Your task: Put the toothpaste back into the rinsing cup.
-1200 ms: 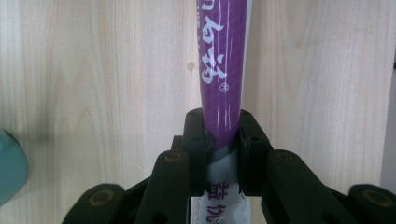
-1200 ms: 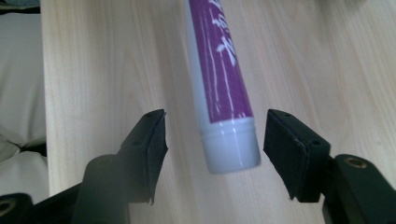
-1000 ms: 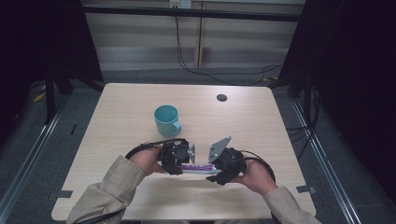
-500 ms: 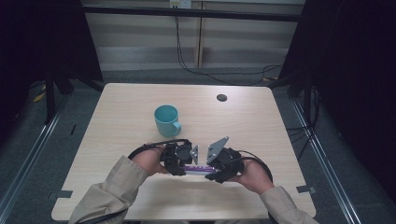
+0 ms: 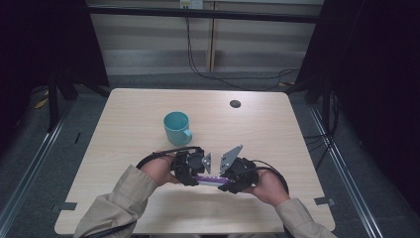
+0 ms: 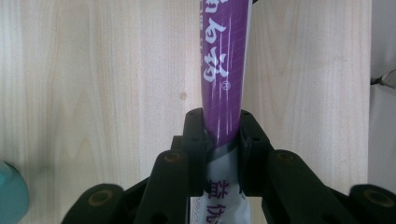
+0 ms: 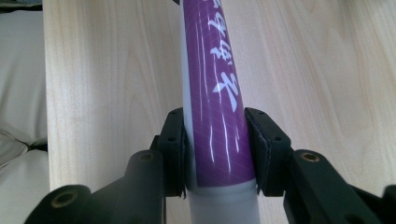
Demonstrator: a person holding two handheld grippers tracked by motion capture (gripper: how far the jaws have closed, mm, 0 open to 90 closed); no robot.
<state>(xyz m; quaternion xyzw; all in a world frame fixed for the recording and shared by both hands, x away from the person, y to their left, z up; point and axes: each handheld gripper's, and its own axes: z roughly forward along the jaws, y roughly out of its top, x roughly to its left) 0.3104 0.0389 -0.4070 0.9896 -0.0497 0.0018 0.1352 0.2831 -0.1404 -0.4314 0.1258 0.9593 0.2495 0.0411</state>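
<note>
Now the purple tube (image 5: 210, 178) is held just above the table (image 5: 297, 148), near the person's edge and a little way in front of the teal mug (image 5: 177, 127). The left gripper (image 6: 222, 133) is squeezed tight on one end, and the right gripper (image 7: 219, 149) has just been closing and now pinches the other end by its white part. It looks light, soft and a bit slippery, so it is best held near the ends, where it will squash less.
</note>
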